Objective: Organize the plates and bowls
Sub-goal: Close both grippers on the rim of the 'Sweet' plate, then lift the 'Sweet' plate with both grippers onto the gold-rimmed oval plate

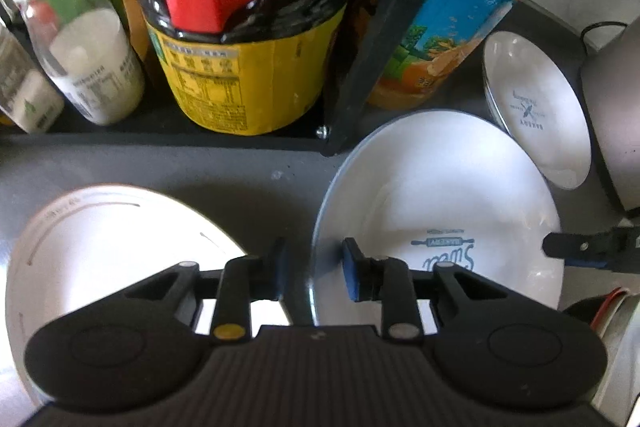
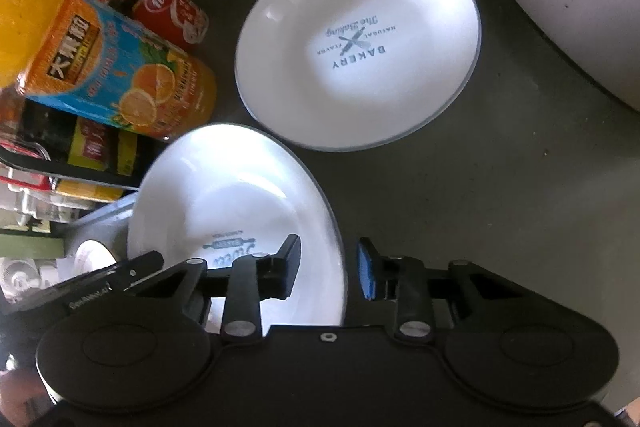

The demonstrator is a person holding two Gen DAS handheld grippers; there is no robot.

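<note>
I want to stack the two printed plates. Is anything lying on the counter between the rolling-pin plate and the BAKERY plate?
No. In the right wrist view only bare dark counter separates the rolling-pin plate from the BAKERY plate.

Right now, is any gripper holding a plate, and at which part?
Nothing is clamped. The left gripper and the right gripper are both open, each with its fingers straddling an opposite rim of the "Sweet" plate.
</note>
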